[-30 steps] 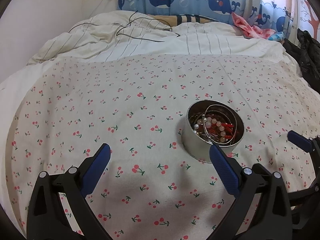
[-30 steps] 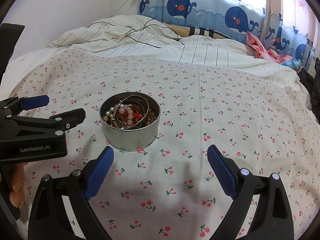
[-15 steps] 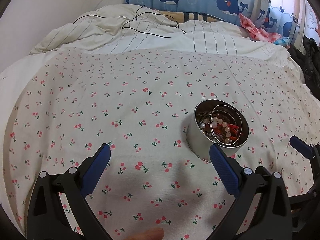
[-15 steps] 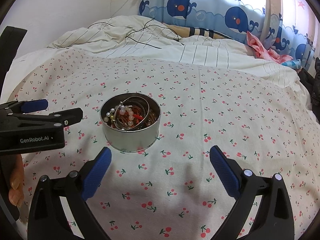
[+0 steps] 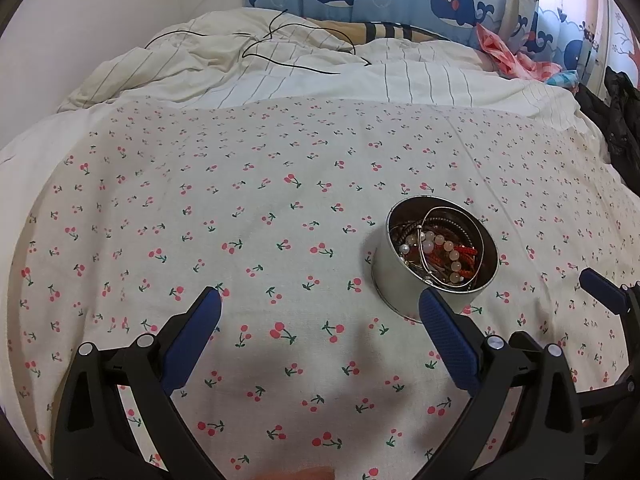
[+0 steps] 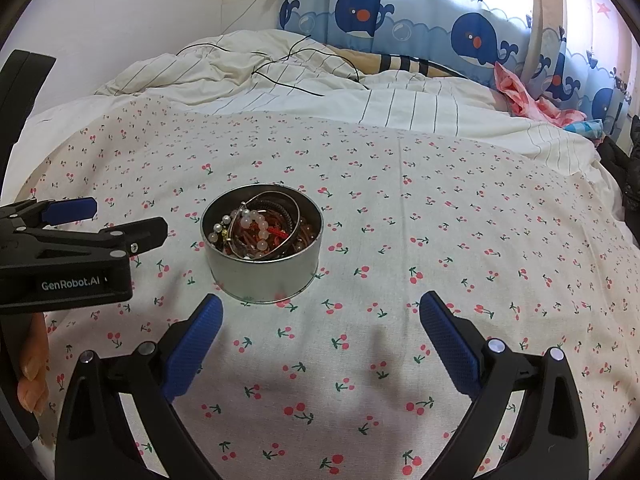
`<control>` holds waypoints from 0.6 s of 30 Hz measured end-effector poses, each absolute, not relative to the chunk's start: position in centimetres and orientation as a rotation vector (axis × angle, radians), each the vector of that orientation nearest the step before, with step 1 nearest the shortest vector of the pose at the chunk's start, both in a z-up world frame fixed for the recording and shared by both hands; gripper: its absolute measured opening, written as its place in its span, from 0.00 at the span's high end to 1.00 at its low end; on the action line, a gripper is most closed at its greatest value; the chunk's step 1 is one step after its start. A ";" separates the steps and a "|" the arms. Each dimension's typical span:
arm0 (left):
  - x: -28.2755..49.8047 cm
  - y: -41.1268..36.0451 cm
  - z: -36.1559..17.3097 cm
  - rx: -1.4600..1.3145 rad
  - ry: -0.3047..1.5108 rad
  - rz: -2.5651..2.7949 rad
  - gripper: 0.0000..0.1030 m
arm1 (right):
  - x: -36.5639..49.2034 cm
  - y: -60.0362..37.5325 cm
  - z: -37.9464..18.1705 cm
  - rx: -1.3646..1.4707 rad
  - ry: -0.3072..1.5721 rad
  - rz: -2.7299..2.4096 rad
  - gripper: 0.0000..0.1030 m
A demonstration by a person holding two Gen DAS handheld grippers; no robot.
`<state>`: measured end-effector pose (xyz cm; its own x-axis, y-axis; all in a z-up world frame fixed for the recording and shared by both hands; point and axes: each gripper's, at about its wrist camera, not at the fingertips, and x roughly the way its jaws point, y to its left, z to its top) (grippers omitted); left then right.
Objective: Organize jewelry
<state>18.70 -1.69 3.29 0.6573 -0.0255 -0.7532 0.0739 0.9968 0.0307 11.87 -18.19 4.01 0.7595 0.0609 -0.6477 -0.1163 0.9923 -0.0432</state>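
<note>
A round metal tin point(image 5: 384, 276) stands on the cherry-print sheet point(image 5: 240, 240). It holds a tangle of jewelry point(image 5: 438, 252): pale bead bracelets, red cord and metal bangles. In the right wrist view the tin point(image 6: 262, 274) sits just ahead and left of centre, with the jewelry point(image 6: 262, 230) inside. My left gripper point(image 5: 320, 320) is open and empty, its right finger just in front of the tin. My right gripper point(image 6: 320, 320) is open and empty, just behind the tin. The left gripper also shows at the left of the right wrist view point(image 6: 112, 220).
A rumpled striped duvet point(image 5: 320, 68) with a black cable point(image 5: 288, 48) lies at the far end of the bed. Whale-print curtains point(image 6: 400, 12) hang behind. Pink cloth point(image 6: 528, 100) and dark clothing point(image 5: 616, 120) lie at the right edge.
The left gripper has drawn back and tilted, so the tin sits a little farther right and the bed's far end lower in its view. The right gripper barely moved.
</note>
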 end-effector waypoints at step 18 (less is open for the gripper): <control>18.7 -1.9 3.2 0.095 0.853 -0.058 0.08 | 11.9 -18.2 4.0 -0.084 0.704 0.098 0.08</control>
